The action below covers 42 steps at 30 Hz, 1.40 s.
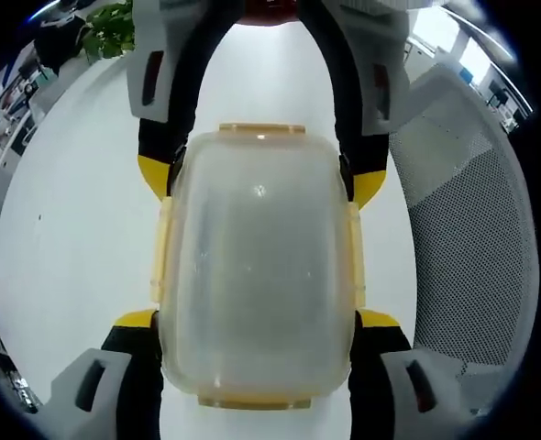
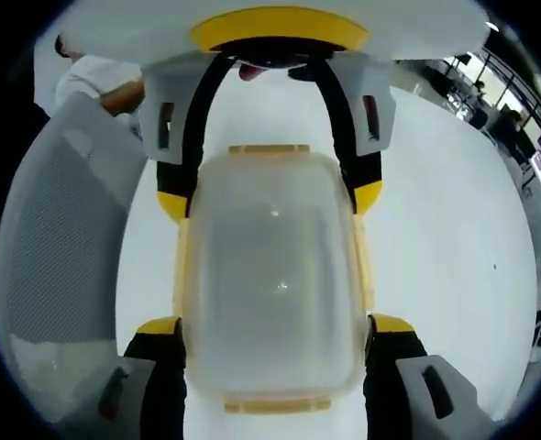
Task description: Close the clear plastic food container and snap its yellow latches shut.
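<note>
A clear plastic food container (image 1: 257, 247) with its lid on lies on the white table (image 1: 78, 220). Yellow latches (image 1: 160, 252) run along both long sides and both ends. My left gripper (image 1: 257, 319) straddles the near end, its yellow-tipped jaws pressed against the container's sides. My right gripper (image 1: 261, 179) grips the far end the same way. In the right gripper view the same container (image 2: 275, 275) sits between my right gripper (image 2: 275, 324) at the bottom and the left gripper (image 2: 269, 199) at the top. Whether the latches are snapped down is unclear.
A grey mesh chair (image 1: 472, 229) stands at the table's edge, the same chair (image 2: 60, 247) in the right gripper view. A green plant (image 1: 110, 27) is at the far edge. A person's white sleeve (image 2: 92, 82) shows behind the left gripper.
</note>
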Motion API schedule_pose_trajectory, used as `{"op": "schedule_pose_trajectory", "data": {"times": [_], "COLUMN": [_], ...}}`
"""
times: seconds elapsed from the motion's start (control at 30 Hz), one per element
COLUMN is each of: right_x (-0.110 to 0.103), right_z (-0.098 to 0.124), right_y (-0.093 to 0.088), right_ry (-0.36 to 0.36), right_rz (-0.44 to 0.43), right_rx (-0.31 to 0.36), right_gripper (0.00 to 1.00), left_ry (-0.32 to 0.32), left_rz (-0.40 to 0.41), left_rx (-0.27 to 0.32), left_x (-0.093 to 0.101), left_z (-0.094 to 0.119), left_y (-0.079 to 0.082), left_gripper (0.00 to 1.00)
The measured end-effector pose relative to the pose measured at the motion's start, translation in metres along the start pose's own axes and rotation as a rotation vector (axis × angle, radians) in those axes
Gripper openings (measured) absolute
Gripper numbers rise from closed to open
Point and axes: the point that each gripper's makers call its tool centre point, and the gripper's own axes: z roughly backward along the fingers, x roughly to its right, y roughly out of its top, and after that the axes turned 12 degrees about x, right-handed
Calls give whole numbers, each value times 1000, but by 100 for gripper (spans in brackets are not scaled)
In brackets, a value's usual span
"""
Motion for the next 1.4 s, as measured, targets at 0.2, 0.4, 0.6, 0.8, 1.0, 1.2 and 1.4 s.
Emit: {"op": "schedule_pose_trajectory", "data": {"times": [0.2, 0.4, 0.6, 0.8, 1.0, 1.2, 1.4], "right_x": [3, 7, 9, 9, 9, 15, 23], "right_z": [-6, -7, -7, -7, -7, -7, -6], "right_y": [7, 12, 12, 11, 11, 11, 10], "right_ry": [-3, -13, -13, -9, -2, -15, -8], "right_rz": [1, -2, -5, -4, -6, -14, -6], "right_rx": [-8, 24, 14, 9, 9, 24, 23], "right_gripper": [80, 80, 81, 81, 81, 81, 81], "left_ry": [-1, -5, -8, -15, -21, -25, -22], "left_rz": [5, 2, 0, 2, 1, -8, 3], "left_rx": [-2, 3, 6, 8, 2, 3, 5], "left_x": [-3, -7, -9, -9, -9, -16, -23], "left_z": [4, 7, 7, 7, 7, 5, 4], "left_y": [-8, -12, -12, -10, -10, -10, -8], "left_gripper": [85, 85, 85, 85, 85, 86, 86]}}
